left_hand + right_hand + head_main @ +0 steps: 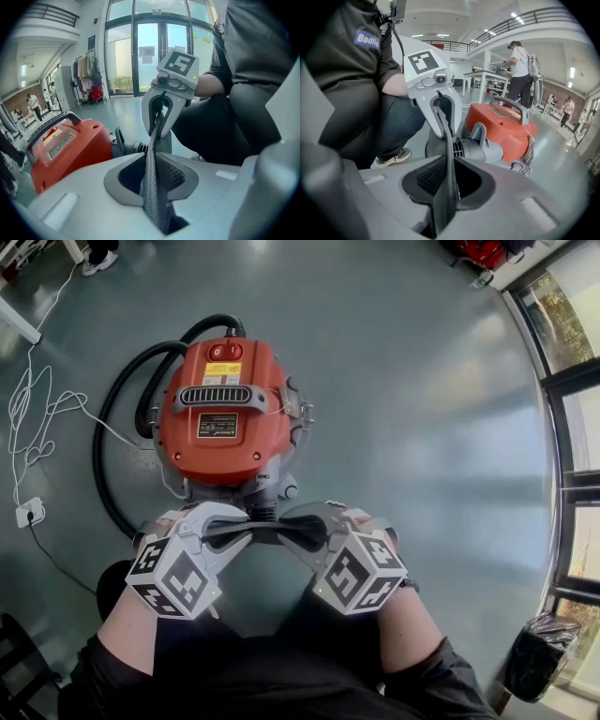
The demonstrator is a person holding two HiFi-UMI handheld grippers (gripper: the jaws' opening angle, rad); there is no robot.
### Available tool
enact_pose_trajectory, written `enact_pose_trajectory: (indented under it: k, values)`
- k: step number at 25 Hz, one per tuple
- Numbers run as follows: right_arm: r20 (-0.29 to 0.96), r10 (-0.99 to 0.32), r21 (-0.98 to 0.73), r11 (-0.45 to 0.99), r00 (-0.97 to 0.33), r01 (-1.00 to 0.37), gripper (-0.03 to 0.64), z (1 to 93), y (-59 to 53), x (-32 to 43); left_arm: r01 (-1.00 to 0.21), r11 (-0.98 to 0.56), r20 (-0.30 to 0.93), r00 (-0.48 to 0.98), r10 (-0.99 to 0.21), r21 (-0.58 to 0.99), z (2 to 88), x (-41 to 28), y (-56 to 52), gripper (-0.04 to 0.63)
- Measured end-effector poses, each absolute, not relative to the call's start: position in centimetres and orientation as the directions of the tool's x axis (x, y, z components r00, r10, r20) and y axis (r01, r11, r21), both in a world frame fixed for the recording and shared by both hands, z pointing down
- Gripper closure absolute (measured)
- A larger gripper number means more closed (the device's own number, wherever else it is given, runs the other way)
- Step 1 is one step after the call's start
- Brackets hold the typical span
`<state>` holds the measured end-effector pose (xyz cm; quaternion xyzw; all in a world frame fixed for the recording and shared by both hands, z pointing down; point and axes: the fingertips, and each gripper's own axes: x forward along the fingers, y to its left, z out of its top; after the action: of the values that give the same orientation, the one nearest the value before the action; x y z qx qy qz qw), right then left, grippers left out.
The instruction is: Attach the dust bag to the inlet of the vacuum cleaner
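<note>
Vacuum cleaner (223,413), red. Dust bag (267,529): dark mesh edge stretched between left gripper (234,529) and right gripper (302,527), each clamped on it, just short of the grey inlet (474,149) ahead. Risk (a judgement): uneven pull slips the mesh free.

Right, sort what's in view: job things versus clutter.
Job: red vacuum cleaner, dark mesh dust bag, left gripper and right gripper both clamped on it.
Lying about: white cable, white power strip, black bin by the window.
</note>
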<state>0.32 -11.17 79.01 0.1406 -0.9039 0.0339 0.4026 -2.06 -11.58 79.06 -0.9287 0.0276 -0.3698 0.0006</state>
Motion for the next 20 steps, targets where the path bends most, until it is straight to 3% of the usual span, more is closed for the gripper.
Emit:
enact_pose_trajectory:
  k: [8, 20]
  values:
    - [0.729, -0.244, 0.069, 0.956, -0.64, -0.285, 0.575, 79.04, -10.95, 0.64, -0.039, -0.997, 0.694, 0.715, -0.079, -0.073, 78.71, -2.11, -11.78, 0.524]
    - [0.724, -0.267, 0.092, 0.951, -0.636, -0.295, 0.551, 79.19, -11.03, 0.49, -0.037, -0.997, 0.678, 0.731, -0.072, -0.066, 78.98, -1.86, -11.63, 0.494]
